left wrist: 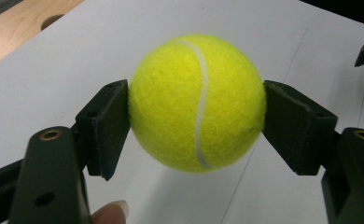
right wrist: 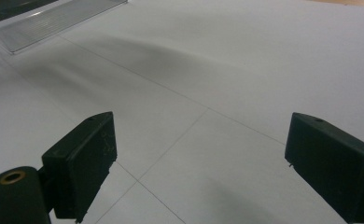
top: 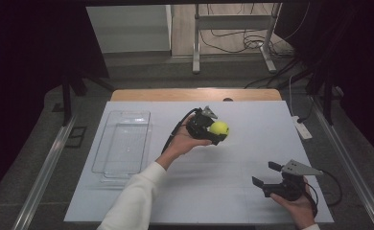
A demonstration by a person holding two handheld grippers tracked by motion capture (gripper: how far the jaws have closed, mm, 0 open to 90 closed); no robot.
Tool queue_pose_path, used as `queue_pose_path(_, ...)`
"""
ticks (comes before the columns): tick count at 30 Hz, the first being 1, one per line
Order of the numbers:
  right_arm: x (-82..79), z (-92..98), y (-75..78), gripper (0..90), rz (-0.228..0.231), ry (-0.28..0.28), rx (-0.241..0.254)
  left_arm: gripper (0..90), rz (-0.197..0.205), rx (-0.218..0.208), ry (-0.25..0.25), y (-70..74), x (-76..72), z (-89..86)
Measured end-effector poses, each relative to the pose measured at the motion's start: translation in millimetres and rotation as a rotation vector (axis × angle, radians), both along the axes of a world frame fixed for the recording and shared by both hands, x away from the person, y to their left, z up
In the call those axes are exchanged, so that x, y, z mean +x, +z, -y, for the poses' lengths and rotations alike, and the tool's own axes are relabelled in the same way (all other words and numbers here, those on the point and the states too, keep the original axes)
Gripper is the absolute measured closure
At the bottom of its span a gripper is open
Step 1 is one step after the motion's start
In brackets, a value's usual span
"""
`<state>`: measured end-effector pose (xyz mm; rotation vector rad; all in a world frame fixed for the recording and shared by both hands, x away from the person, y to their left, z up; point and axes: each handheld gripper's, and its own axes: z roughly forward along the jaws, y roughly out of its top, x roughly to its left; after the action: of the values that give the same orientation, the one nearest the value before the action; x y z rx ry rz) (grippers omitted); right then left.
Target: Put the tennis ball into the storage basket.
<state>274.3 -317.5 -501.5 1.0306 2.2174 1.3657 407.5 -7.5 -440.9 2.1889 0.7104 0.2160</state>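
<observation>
Tennis ball [left wrist: 197, 102] sits pinched between my left gripper [top: 209, 127] jaws, held above the white table sheet [top: 233, 187] near its centre. My right gripper [top: 272, 178] waits at five o'clock, jaws spread, nothing between them. The clear tray [top: 122, 143] lies at nine o'clock. The pads touch only the ball's round sides, so I judge a slackened squeeze could let it roll free.

Wood table [top: 127, 94] w/ white sheet [top: 214, 191]; clear tray [top: 122, 143] on sheet, left.
</observation>
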Motion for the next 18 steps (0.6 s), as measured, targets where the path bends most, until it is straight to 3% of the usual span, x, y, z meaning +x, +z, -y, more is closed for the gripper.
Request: queue_pose_path(18, -0.2, -0.2, 0.2, 9.2, 0.003, -0.003, 0.002, 27.7, 0.028, -0.037, 0.011, 2.7, -8.4, -12.0)
